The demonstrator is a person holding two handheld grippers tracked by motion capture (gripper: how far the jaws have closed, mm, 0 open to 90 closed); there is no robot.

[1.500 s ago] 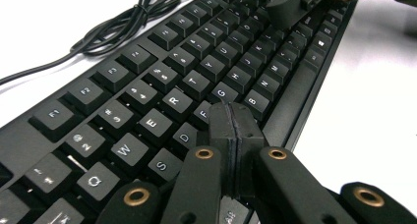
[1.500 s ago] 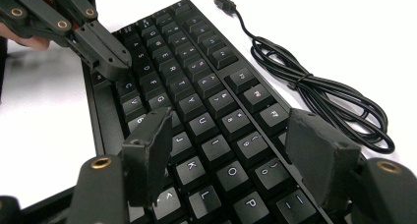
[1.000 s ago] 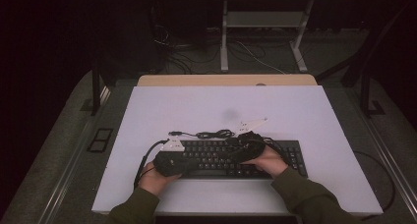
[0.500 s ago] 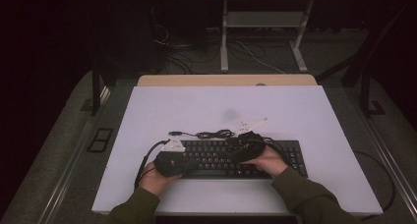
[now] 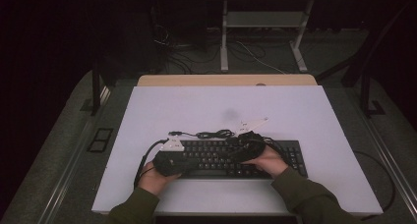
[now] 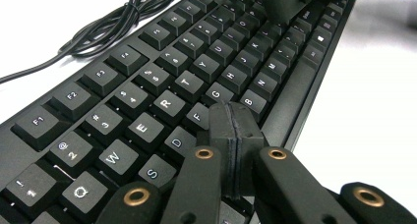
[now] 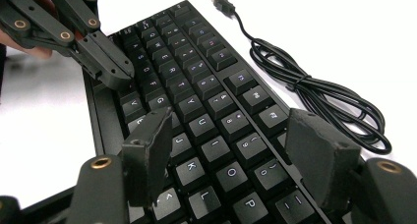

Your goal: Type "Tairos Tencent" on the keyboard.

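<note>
Dark room all round, with a desk frame and loose cables on the floor beyond a white table (image 5: 305, 116) edged by a wooden strip at its far side. On the table's near half lies a black keyboard (image 5: 216, 157), its long axis running left to right across the table, key rows facing up, number row on the far side. Its coiled cable (image 7: 314, 94) rests just behind it, plug lying free on the white top. Left gripper (image 6: 231, 135), jaws pressed together, hovers over the F and G keys. Right gripper (image 7: 231, 155) holds its jaws apart above the U, I, O keys. Nothing has shifted since the earlier frames.
</note>
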